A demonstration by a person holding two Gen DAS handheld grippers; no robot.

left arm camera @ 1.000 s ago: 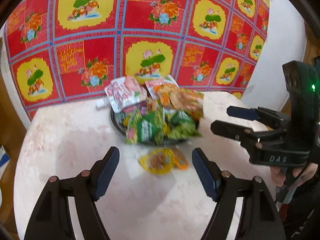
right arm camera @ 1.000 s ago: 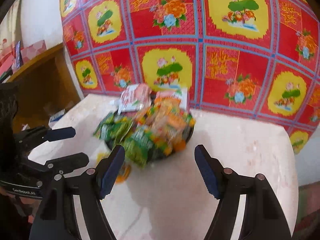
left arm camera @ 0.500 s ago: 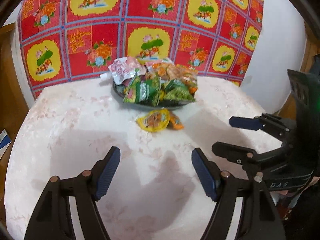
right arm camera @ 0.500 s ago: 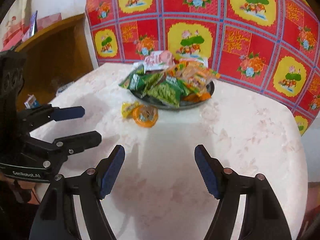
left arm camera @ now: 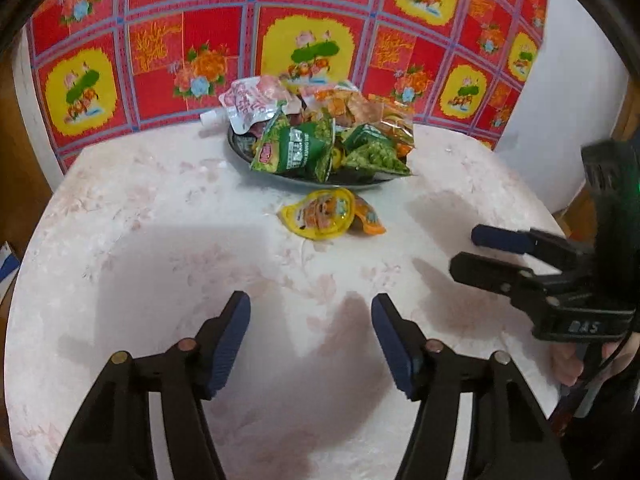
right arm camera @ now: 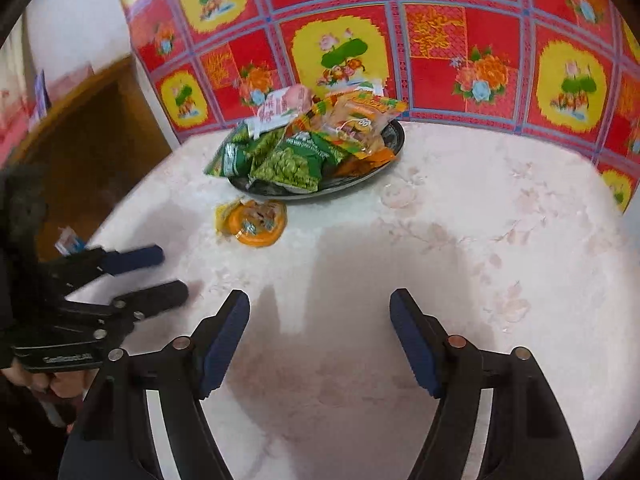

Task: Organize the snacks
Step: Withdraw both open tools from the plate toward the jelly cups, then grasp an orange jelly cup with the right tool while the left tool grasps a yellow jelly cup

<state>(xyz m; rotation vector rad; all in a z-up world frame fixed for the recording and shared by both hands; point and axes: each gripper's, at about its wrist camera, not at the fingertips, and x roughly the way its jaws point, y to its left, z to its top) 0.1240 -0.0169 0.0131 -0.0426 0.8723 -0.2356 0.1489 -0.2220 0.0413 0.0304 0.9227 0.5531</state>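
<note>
Both released, nothing between: left hand-held gripper (left arm camera: 311, 312) just narrowing, right hand-held gripper (right arm camera: 320, 310) just widening, over table (left arm camera: 160, 216); snack plate (left arm camera: 240, 146) far.

- Both wrist views have pulled back from the dark plate (left arm camera: 240, 148) of snacks, which now sits farther off with more bare desk (left arm camera: 160, 240) in front.
- The left gripper (left arm camera: 310, 312) has just been closing its jaws somewhat, nothing between them.
- The right gripper (right arm camera: 320, 308) has just opened slightly, also empty.
- The yellow snack cup (left arm camera: 320, 214) now looks sharp, no longer blurred.
</note>
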